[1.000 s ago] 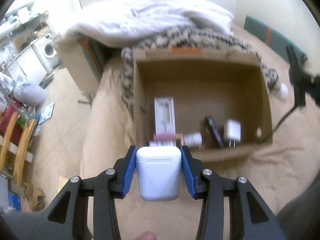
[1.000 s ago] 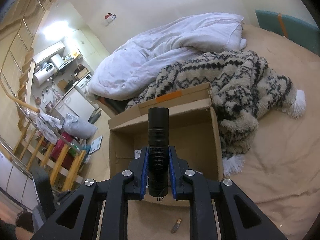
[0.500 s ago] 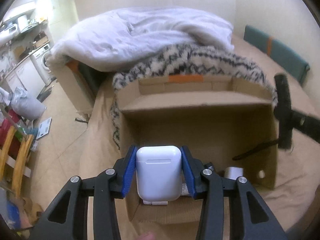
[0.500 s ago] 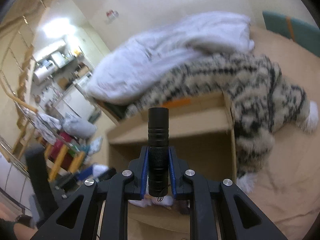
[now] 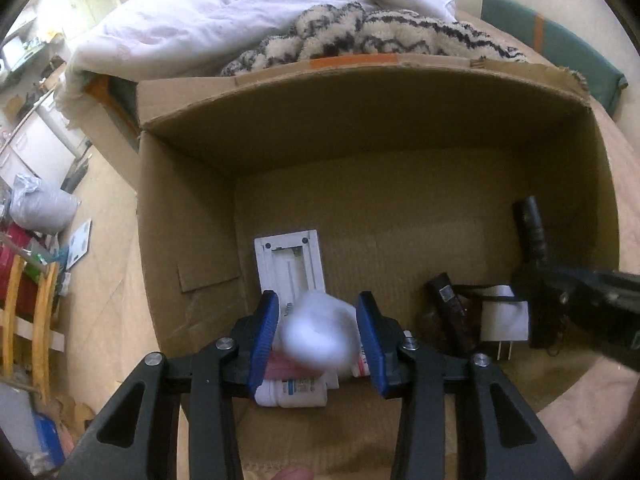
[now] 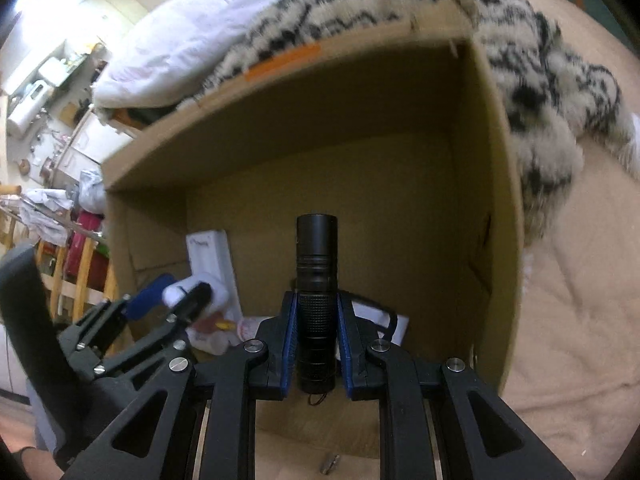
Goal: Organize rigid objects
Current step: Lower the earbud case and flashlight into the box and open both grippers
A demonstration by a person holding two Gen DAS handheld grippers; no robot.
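Placing into cardboard box (image 5: pixel 360 140): black flashlight (image 6: pixel 316 248) clamped in right gripper (image 6: pixel 317 300) jaws; white earbud case (image 5: pixel 316 340) blurred between left gripper (image 5: pixel 317 305) jaws, hold unclear. Next: setting both on bare box floor, clear of charger (image 5: pixel 504 316).

Between the blue pads (image 5: pixel 262 338) of the left gripper (image 5: pixel 318 338) sits a white case (image 5: pixel 320 334), blurred. The right gripper (image 6: pixel 317 344), black with blue pads (image 6: pixel 289 340) too, carries a black flashlight (image 6: pixel 316 300). Ahead of both tools is a brown cardboard box (image 5: pixel 360 128) with an orange strip (image 5: pixel 352 62) on its far rim. Beyond it lie a cream blanket with black zigzag pattern (image 5: pixel 400 36) and a white duvet (image 5: pixel 240 12). Inside the box, past the left tool's tips, is a white flat box (image 5: pixel 290 264); to its right a white charger (image 5: pixel 504 318).
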